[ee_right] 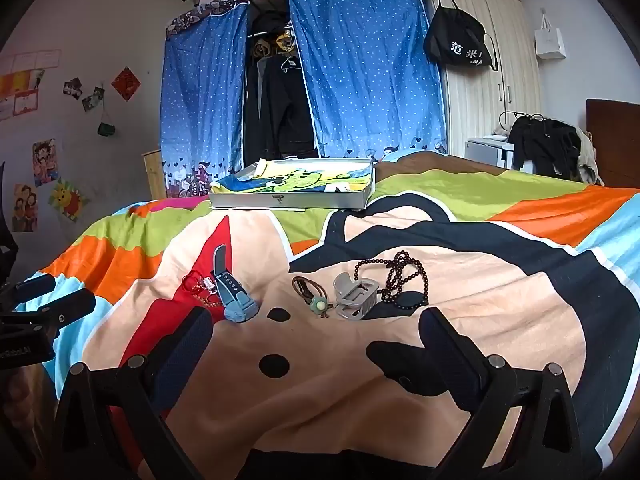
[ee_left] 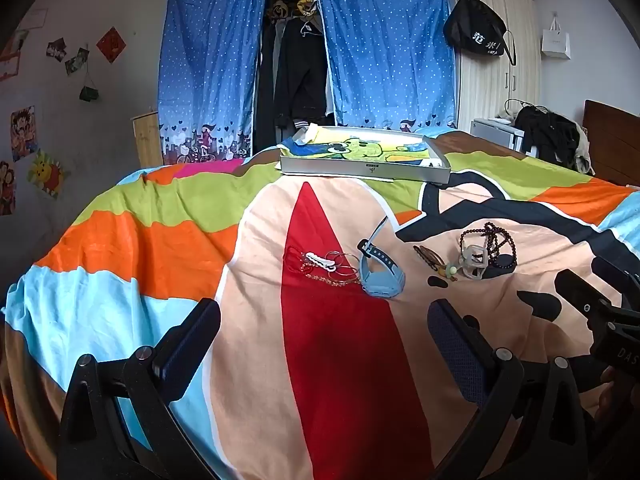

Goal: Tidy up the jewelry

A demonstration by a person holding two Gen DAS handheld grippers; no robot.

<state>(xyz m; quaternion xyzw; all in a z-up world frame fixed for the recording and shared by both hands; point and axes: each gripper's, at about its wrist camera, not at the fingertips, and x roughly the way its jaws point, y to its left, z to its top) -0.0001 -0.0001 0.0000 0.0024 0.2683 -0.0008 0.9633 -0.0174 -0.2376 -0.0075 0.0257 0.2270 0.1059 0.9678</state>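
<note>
Both left tongs [ee_left: 324,344] and right tongs [ee_right: 316,344] spread wide and empty above the bed cover [ee_left: 160,240], jewelry strewn mid-frame, blue watch [ee_left: 378,276], bead necklace [ee_right: 404,280], grey hair claw [ee_right: 354,294], presumably staged for sorting into the tray [ee_left: 360,168] at upper centre.

Edges, overlaps and fine detail that stay unclear

The right gripper [ee_left: 600,308] is cut off by the left wrist view's right edge. The left gripper [ee_right: 36,312] is cropped at the right wrist view's left edge. The thin bracelets [ee_left: 332,268] tangle beyond counting, and the blue watch [ee_right: 236,296] partly covers them in the right wrist view.
</note>
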